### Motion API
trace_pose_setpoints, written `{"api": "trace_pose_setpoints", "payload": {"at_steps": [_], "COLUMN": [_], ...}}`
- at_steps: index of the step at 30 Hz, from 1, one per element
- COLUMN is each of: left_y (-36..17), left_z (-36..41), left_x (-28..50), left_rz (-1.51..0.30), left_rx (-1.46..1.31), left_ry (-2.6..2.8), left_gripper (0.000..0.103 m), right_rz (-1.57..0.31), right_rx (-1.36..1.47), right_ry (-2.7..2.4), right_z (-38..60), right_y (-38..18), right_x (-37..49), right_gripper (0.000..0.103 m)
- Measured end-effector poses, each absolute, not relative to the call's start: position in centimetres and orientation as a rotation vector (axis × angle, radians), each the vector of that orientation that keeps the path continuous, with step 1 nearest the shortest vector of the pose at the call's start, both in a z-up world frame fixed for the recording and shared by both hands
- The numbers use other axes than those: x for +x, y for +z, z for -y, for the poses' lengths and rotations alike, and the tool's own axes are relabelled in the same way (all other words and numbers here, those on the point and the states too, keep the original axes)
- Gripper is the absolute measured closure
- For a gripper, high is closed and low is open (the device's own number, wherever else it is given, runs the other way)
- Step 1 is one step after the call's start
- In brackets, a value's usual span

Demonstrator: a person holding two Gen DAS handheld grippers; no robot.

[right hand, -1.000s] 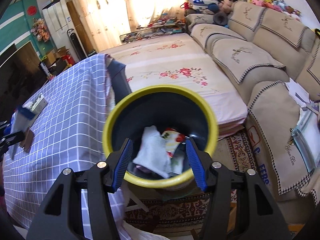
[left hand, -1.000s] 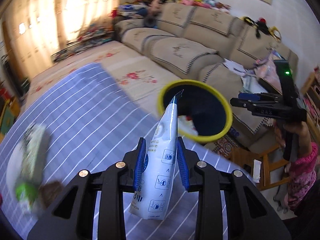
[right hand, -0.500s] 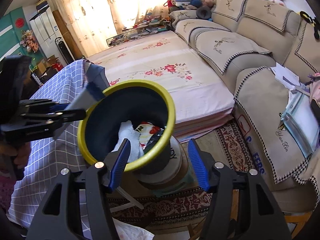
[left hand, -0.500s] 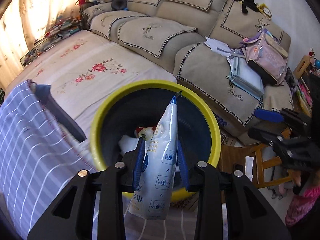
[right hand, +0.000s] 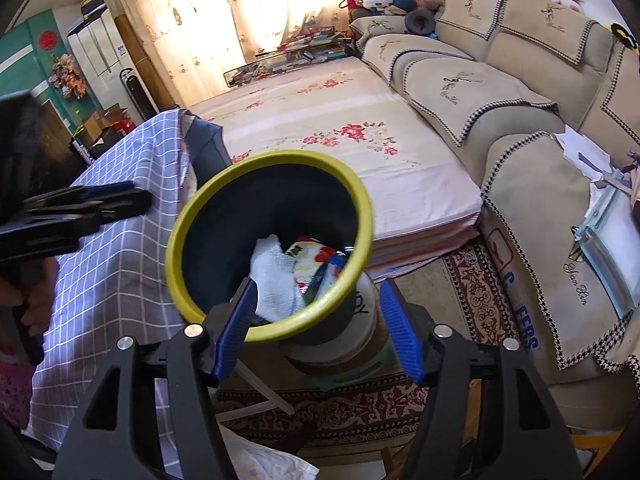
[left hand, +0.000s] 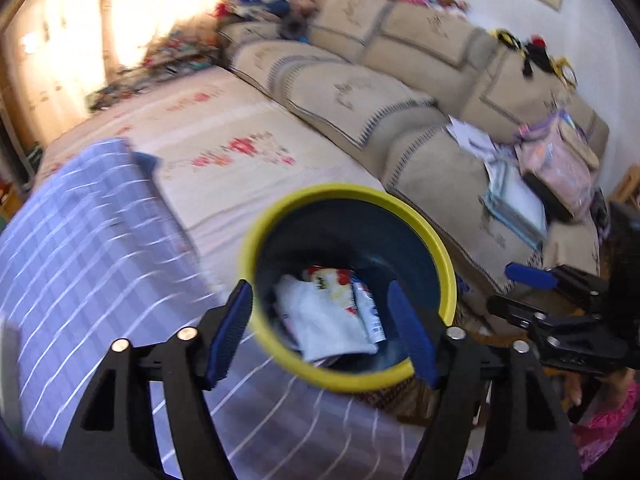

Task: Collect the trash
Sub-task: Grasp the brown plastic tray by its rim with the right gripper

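Two tongs, both spread, both aimed down at the yellow-rimmed trash bin [left hand: 448, 280]. Left tongs [left hand: 322, 336] are opening, nothing between the blue pads; the bin's mouth sits right beyond and between the fingers. Right tongs [right hand: 316, 330] are opening too; the near rim of the bin lies between them, but I can't tell whether the pads touch it.

Trash is in the bin: a white crumpled tissue [right hand: 276, 280], a red-and-white printed wrapper [right hand: 310, 258], and a white pouch with blue print [left hand: 370, 312] lying against the inner wall. In the right view the pouch shows only as a blue-edged sliver.

The bin leans toward the counter [right hand: 120, 248], which wears a purple checked cloth, and sits on a pale drum-like container [right hand: 362, 320] on a patterned rug [right hand: 472, 296]. Behind it is a floral mattress [right hand: 360, 136], then a beige sofa [right hand: 500, 80] with papers and a pink bag [left hand: 560, 168]. The left view is motion-blurred. Each tool appears at the edge of the other's view, beside the bin, not blocking its mouth.
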State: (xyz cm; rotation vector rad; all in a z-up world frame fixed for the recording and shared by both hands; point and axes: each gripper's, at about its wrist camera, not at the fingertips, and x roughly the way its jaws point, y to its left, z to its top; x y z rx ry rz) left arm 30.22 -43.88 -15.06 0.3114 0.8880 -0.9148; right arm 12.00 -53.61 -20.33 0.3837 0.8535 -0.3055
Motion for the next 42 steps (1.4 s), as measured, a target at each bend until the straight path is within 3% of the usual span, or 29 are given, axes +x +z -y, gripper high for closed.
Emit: {"api": "trace_pose_setpoints", "payload": {"at_steps": [3,13,19,29,37,42], "left_y": [-13.0,-10.7,-12.1,-14.6,-14.8,-15.2], "left_z": [38.3,20.2,10.2,1.8,1.1,0.5], "left_x": [29.2,25.7,23.8,23.3,22.9,22.9], "left_rz": [-0.827,-0.726,-0.734,-0.769,-0.762,-0.776], "left_rx": [0.24,0.105,-0.002,-0.097,-0.1,-0.122], "left_ry": [-0.836,-0.488,-0.284,-0.178,-0.191,-0.198], "left_gripper": [0.021,0.012,0.011,0.011,0.011,0.011], "right_rz": [-0.861,-0.865,-0.863,-0.884,-0.976,-1.011], "right_rx": [0.363,0.197,0.097,0.044,0.015,0.008], "right_ry": [-0.264,-0.032,0.135,0.221,0.139,0.128], "right_z": [52.0,41.0,31.4,20.5,17.3,17.0], "right_y": [-20.2,-17.9,-16.8,-16.3,-19.5,-21.0], "right_x": [13.3,19.6,23.7,30.4,33.5,33.8], "right_gripper": [0.042,0.042,0.042,0.042,0.056,0.081]}}
